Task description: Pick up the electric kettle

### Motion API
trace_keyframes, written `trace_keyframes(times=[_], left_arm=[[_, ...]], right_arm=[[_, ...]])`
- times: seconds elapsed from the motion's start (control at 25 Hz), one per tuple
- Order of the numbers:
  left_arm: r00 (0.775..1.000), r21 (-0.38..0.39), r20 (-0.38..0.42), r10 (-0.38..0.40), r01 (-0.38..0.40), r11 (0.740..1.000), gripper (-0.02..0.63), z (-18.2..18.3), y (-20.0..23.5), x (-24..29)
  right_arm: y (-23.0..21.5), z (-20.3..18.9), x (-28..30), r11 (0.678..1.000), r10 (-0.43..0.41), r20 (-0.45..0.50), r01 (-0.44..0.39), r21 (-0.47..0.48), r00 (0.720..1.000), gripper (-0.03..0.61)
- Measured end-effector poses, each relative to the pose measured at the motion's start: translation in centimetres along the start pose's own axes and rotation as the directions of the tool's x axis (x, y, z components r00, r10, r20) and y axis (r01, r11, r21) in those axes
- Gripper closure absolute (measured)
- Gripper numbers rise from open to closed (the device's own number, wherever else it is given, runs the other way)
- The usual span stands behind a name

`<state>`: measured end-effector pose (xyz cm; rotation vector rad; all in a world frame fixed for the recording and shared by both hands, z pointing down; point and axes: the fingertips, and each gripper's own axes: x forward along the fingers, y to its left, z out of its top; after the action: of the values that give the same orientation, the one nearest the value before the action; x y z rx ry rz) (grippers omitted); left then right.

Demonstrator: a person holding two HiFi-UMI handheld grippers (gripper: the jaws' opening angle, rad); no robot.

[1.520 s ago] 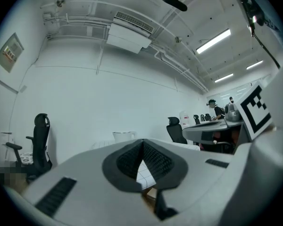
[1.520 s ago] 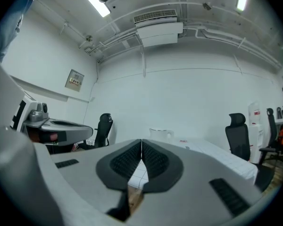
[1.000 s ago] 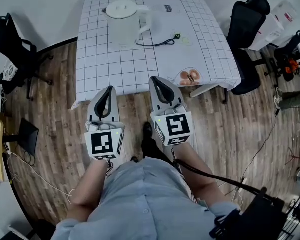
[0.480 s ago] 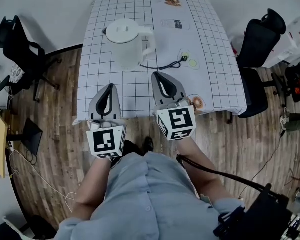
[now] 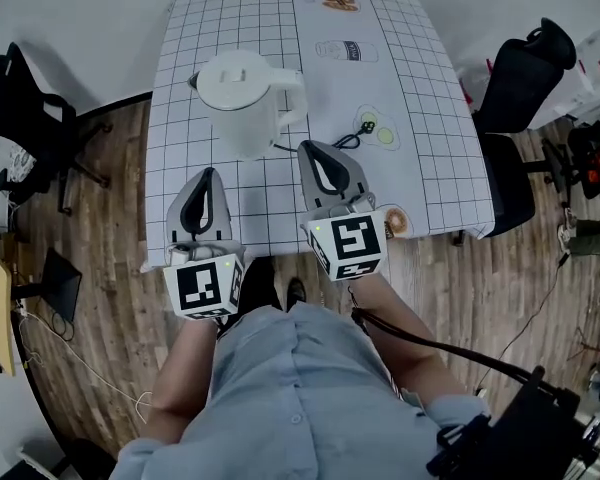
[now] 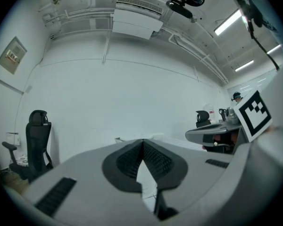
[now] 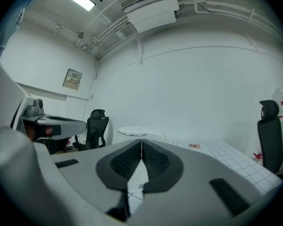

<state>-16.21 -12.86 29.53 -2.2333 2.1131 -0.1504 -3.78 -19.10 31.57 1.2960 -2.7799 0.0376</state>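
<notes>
plainly, on the grid-cloth table (image 5: 420, 118) the white electric kettle (image 5: 242, 103) stood just ahead of both grippers. left gripper (image 5: 211, 178) and right gripper (image 5: 318, 153) were pressed together, empty. the right probably needed to spread, then close squarely on the handle (image 5: 298, 93).

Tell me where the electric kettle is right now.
In the head view the electric kettle stands on the left half of the checked table, just beyond the tips of the left gripper and right gripper.
</notes>
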Motion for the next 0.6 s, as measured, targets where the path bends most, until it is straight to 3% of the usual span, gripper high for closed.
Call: trace_keyframes(times=[0.36,0.44,0.52,0.6], left_arm=[[0.999,-0.021,-0.036,-0.01,0.01,1.0,0.614,-2.8,2.8,3.5],[0.998,-0.019,-0.055,-0.014,0.013,1.0,0.614,-3.6,3.1,3.9],[0.998,-0.018,-0.068,-0.016,0.014,1.0,0.614,-4.1,3.4,4.1],[0.997,-0.021,-0.077,-0.015,0.013,1.0,0.614,-4.3,3.8,4.3]], right_arm=[[-2.0,-4.2,3.4,0.995,-0.099,-0.08,0.101,0.017,0.992,0.566],[-2.8,-4.8,3.6,0.99,-0.14,-0.09,0.143,0.023,0.986,0.4],[-3.5,-5.2,3.9,0.984,-0.171,-0.099,0.174,0.025,0.98,0.339],[-3.8,-5.3,4.1,0.981,-0.187,-0.105,0.191,0.024,0.977,0.324]])
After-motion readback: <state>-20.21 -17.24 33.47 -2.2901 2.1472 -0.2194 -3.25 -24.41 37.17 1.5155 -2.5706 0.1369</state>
